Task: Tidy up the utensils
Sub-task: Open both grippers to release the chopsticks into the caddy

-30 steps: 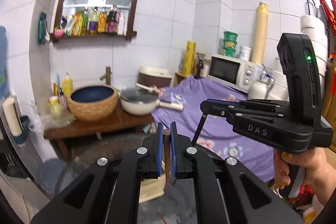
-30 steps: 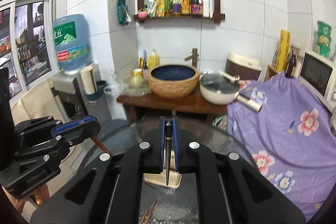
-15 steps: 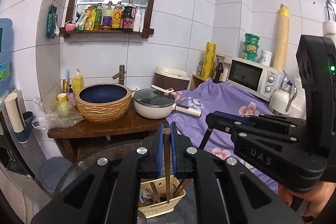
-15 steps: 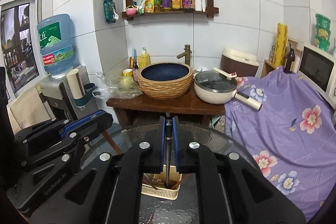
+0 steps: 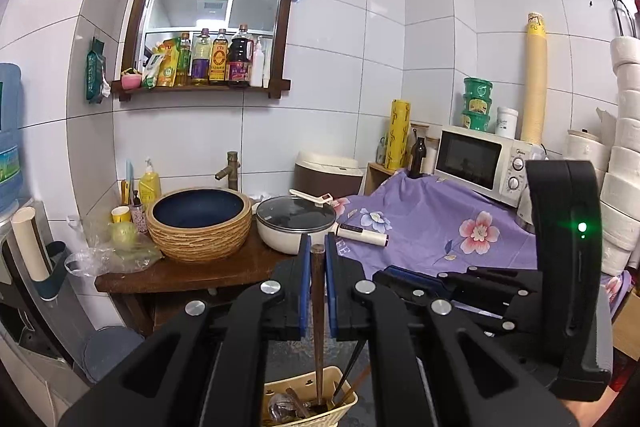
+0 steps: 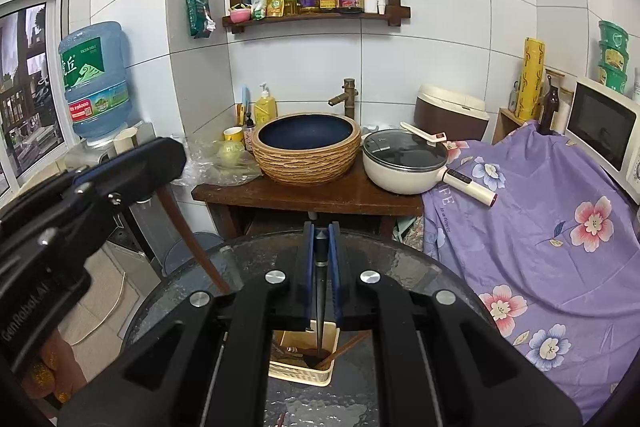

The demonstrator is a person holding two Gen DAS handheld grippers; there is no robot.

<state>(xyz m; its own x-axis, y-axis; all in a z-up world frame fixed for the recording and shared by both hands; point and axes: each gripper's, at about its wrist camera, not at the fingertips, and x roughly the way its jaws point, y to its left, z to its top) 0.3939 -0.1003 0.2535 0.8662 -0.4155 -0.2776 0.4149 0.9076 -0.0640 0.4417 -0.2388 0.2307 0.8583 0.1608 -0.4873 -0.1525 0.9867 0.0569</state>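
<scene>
My left gripper [image 5: 318, 243] is shut on a brown wooden chopstick [image 5: 318, 307] that hangs tip-down into a cream slotted basket [image 5: 344, 409] holding several utensils. Beside it on the right, the right gripper [image 5: 386, 273] holds a thin black chopstick [image 5: 352, 367] slanting into the same basket. In the right wrist view my right gripper [image 6: 321, 231] is shut on that black chopstick [image 6: 320, 291], its tip inside the basket [image 6: 300, 377]. The left gripper [image 6: 176, 163] stands at the left with the brown chopstick [image 6: 192, 239] angling down behind my fingers.
The basket rests on a round dark glass table [image 6: 400, 267]; a loose chopstick end [image 6: 280, 421] lies near its front edge. Beyond stand a wooden stand [image 6: 304, 195] with a woven basin and a lidded pot [image 6: 404, 163], a purple flowered cloth [image 6: 540, 227] and a microwave [image 5: 472, 159].
Both grippers have moved in over the basket, which now sits right under the fingers. The two chopstick tips have come down into it. Both grips stay the same.
</scene>
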